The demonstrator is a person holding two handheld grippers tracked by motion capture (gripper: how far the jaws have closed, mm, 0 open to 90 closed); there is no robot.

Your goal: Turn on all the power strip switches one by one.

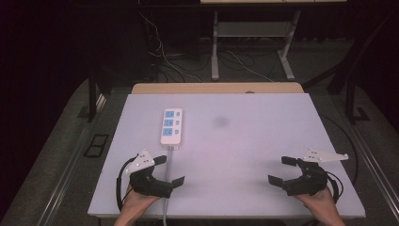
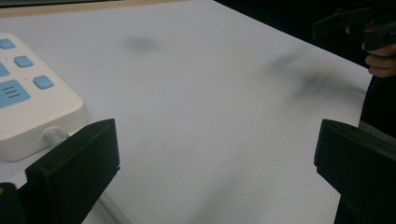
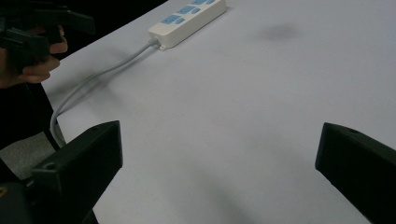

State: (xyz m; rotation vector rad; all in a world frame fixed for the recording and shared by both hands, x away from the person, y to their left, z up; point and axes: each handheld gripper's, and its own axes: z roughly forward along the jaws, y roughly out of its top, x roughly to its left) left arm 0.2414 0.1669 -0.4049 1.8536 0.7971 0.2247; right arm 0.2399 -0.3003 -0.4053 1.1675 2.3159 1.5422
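One white power strip (image 1: 171, 126) with three blue socket panels and one grey cable (image 1: 166, 197). Two grippers, one each side of the strip: left gripper (image 1: 170, 170), right gripper (image 1: 279, 170).

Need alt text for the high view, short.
A white power strip lies on a pale table, its grey cable running to the near edge. Two hand-held grippers, left gripper and right gripper, rest near that edge with jaws open, holding nothing.
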